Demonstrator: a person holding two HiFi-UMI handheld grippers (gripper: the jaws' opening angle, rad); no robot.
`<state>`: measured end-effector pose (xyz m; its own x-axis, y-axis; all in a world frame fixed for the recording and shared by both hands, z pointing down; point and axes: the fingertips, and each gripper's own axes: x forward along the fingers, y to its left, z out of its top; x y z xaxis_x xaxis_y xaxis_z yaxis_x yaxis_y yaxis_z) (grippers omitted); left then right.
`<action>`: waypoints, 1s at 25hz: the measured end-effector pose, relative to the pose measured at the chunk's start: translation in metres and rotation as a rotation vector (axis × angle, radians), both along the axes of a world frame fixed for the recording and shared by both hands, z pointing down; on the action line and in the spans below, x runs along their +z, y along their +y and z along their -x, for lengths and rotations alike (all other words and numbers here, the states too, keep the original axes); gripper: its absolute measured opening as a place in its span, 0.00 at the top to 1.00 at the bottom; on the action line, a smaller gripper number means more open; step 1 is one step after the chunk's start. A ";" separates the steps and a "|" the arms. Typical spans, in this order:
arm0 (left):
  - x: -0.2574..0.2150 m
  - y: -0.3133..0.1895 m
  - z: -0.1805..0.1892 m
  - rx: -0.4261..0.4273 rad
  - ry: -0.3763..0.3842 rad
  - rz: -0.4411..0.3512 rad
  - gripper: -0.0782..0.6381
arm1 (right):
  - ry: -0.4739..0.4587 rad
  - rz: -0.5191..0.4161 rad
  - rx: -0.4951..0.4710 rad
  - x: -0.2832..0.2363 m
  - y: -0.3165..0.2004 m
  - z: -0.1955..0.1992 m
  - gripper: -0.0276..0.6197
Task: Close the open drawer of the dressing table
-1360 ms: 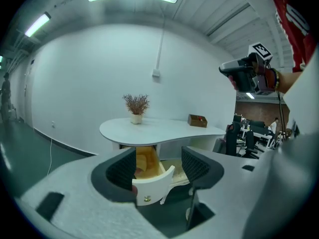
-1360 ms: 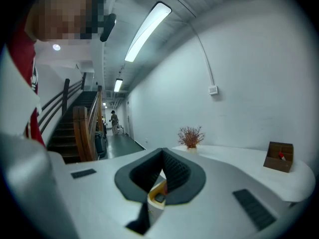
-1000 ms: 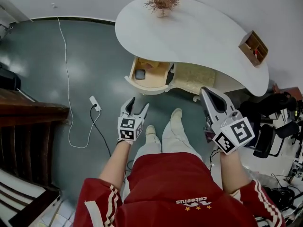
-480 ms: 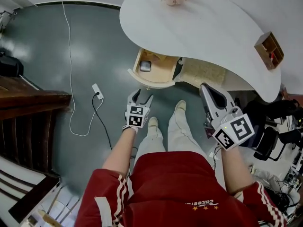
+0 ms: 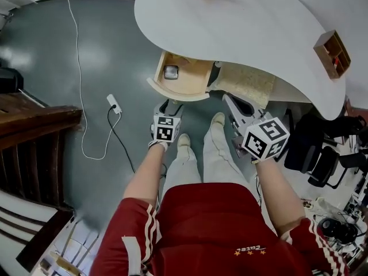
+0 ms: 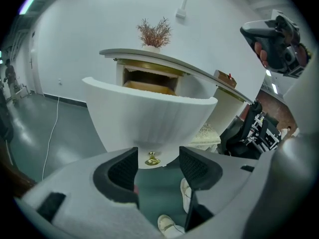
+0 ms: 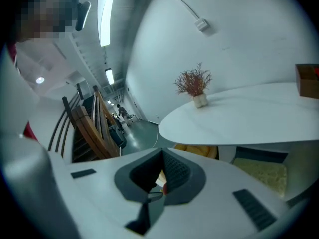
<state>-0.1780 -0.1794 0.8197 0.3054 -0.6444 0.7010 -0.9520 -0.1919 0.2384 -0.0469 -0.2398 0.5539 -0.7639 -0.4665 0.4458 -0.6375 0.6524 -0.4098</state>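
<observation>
Person in a red top, seen from above, facing a curved white dressing table (image 5: pixel 247 27) on a grey floor. At the far left stand dark wooden steps (image 5: pixel 34 131). A white cable (image 5: pixel 80 96) trails over the floor to a white power strip (image 5: pixel 113 103).

Next comes the left gripper (image 5: pixel 171 104), held low, just in front of the open drawer (image 5: pixel 185 86), which sticks out from under the table's left end. Its jaws stand apart and have just been closing a little; they grip nothing. In the left gripper view the drawer's curved white front fills the space ahead. Its small brass knob (image 6: pixel 152 159) shows in the gap at the jaw tips, untouched by either pad. A small grey object (image 5: pixel 171 72) lies near the drawer's left side. Two pale shoes (image 5: pixel 184 142) stand on the floor below the drawer.

Further right, the right gripper (image 5: pixel 228 99) points at the table's base just right of the drawer, near it but apart. Its jaws are closed together. A wooden box (image 5: pixel 333 53) sits at the tabletop's right edge, and a black office chair (image 5: pixel 313 154) stands beyond.

Compared with a second ago, both grippers are lower and nearer the table. The left one has closed most of its gap to the drawer front, and the right one has swung in toward the drawer. The drawer is as far open as before.
</observation>
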 end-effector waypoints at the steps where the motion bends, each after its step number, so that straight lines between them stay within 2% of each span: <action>1: 0.002 -0.001 -0.001 -0.006 0.007 0.006 0.54 | -0.009 0.032 0.009 0.009 -0.002 0.001 0.95; 4: 0.008 -0.005 -0.003 -0.015 0.010 0.021 0.56 | -0.073 0.138 0.057 0.029 -0.008 0.005 0.95; 8: 0.027 -0.003 -0.006 -0.001 -0.004 0.083 0.58 | -0.097 0.198 0.092 0.049 -0.014 0.008 0.95; 10: 0.031 -0.005 -0.007 -0.013 0.002 0.093 0.58 | -0.088 0.207 0.094 0.057 -0.015 0.009 0.95; 14: 0.033 -0.008 -0.002 -0.047 -0.021 0.094 0.66 | -0.079 0.221 0.111 0.066 -0.018 0.006 0.95; 19: 0.038 -0.008 0.005 -0.050 -0.059 0.105 0.74 | -0.056 0.227 0.114 0.072 -0.015 0.001 0.95; 25: 0.038 -0.010 0.006 -0.046 -0.042 0.096 0.75 | -0.066 0.220 0.142 0.078 -0.018 -0.007 0.95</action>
<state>-0.1843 -0.1891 0.8573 0.2456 -0.5863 0.7720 -0.9690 -0.1255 0.2129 -0.0402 -0.2579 0.6315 -0.7287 -0.4680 0.5000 -0.6834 0.4491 -0.5756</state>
